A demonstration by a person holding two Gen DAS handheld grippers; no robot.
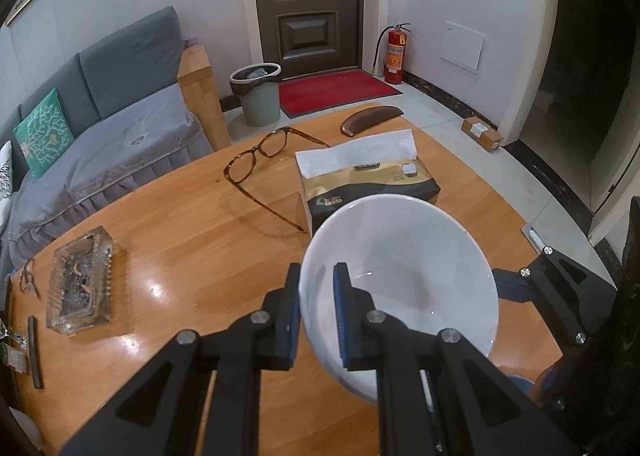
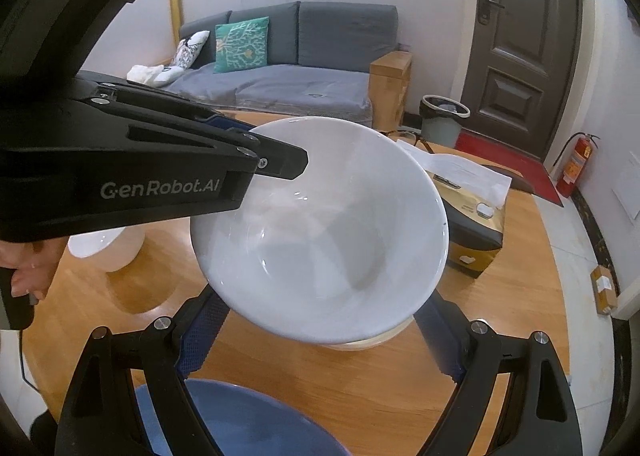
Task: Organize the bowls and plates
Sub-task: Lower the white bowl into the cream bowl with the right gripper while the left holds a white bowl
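**White bowl held tilted over the worktop**

The left claw (image 1: 317, 310) is clenched on the rim of a glossy white ceramic bowl (image 1: 404, 276), one pad inside the wall and one outside, holding it tilted above the round wooden worktop (image 1: 192, 240). The right claw (image 2: 320, 332) stands released, its blue-padded fingers (image 2: 200, 332) spread either side of the bowl's underside; whether they touch it cannot be told. At the bowl's twelve o'clock lies a gold-and-black tissue box (image 1: 372, 179), tortoiseshell glasses (image 1: 260, 159) at eleven. A blue plate (image 2: 248, 420) sits at six o'clock in the right wrist view, a second white dish (image 2: 108, 248) at nine.
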